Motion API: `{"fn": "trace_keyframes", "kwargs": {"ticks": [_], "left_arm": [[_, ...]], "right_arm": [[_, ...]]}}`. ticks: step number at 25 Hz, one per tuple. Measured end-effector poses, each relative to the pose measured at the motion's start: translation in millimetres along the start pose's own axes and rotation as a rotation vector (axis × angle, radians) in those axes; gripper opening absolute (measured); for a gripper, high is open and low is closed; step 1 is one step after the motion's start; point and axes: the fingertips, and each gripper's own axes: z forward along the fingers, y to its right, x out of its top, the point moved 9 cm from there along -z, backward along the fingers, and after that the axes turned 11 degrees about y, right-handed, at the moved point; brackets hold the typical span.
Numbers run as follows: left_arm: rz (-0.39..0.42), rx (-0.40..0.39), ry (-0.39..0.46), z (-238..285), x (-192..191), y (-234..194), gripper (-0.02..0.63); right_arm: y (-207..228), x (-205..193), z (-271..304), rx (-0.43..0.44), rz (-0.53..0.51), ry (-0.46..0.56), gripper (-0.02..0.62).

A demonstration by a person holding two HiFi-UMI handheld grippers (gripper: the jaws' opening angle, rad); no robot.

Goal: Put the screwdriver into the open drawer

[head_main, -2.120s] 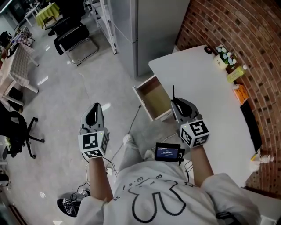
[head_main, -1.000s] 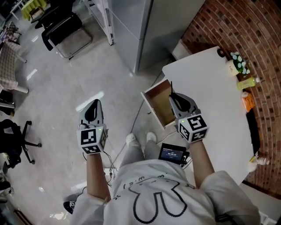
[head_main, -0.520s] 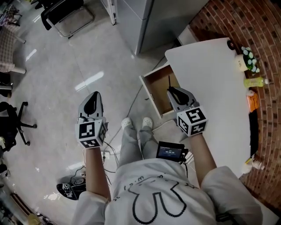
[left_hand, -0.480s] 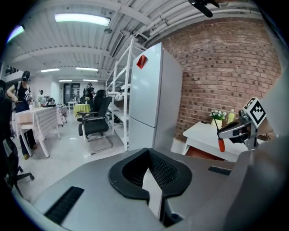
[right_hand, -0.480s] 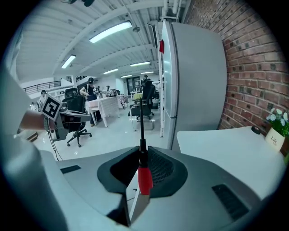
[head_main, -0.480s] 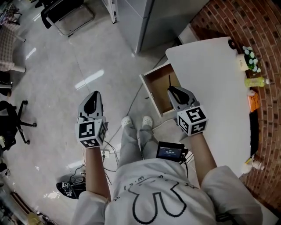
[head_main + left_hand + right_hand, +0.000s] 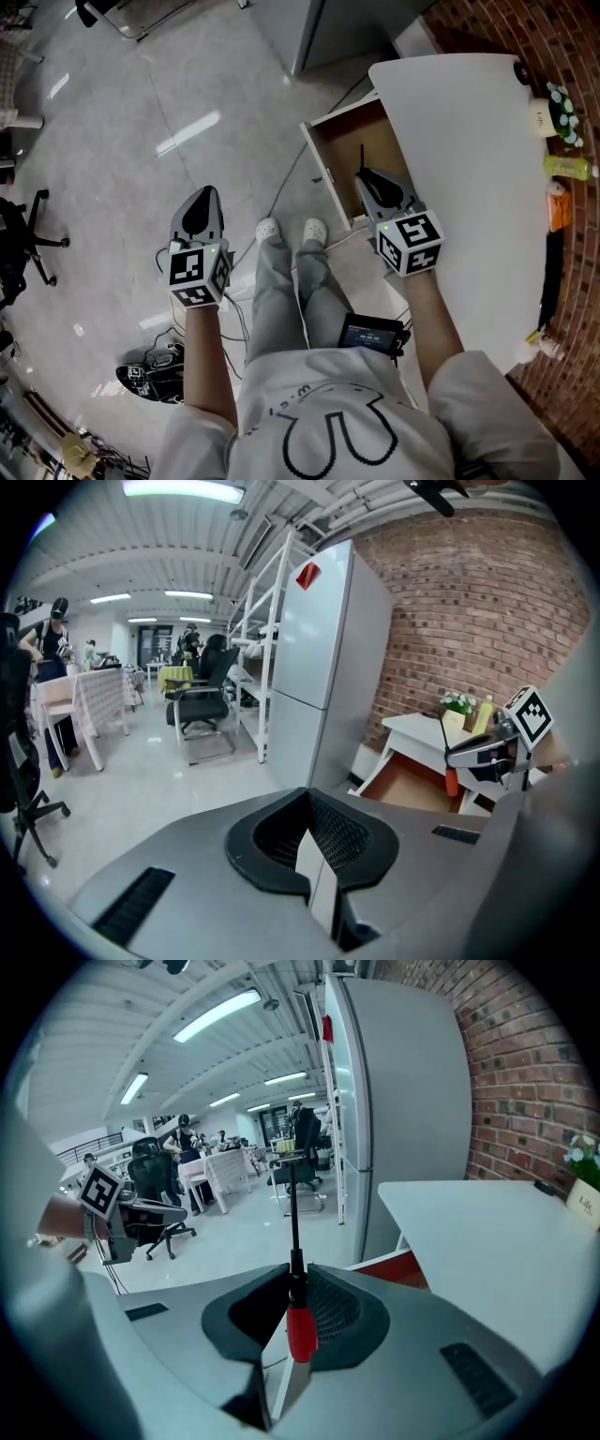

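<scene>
The screwdriver has a red handle and a thin black shaft. My right gripper is shut on it, shaft pointing forward past the jaws. In the head view the right gripper hangs over the near right part of the open wooden drawer, which sticks out from the white table. My left gripper is over the floor to the left, apart from the drawer. Its jaws are shut with nothing between them. The left gripper view shows the drawer and the right gripper at the right.
A grey fridge stands beyond the drawer, against a brick wall. Bottles and a small plant sit at the table's far edge. Cables and the person's feet are on the floor. Office chairs stand farther off.
The person has come closer to the table, so the drawer lies nearer. My right gripper with the screwdriver now reaches over the drawer. The left gripper stays shut at the left.
</scene>
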Motion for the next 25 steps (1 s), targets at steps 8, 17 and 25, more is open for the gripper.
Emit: {"fn": "trace_keyframes", "kwargs": {"ticks": [8, 17, 25], "left_arm": [[-0.008, -0.036, -0.072, 25, -64, 2, 0.014], [-0.014, -0.072, -0.112, 55, -115, 1, 0.014], [-0.017, -0.068, -0.137, 80, -135, -4, 0.014]], "right_arm": [[6, -62, 32, -0.009, 0.034, -0.060, 0.052], [27, -113, 65, -0.047, 0.062, -0.134, 0.052], [55, -142, 103, -0.071, 0.080, -0.245, 0.052]]}}
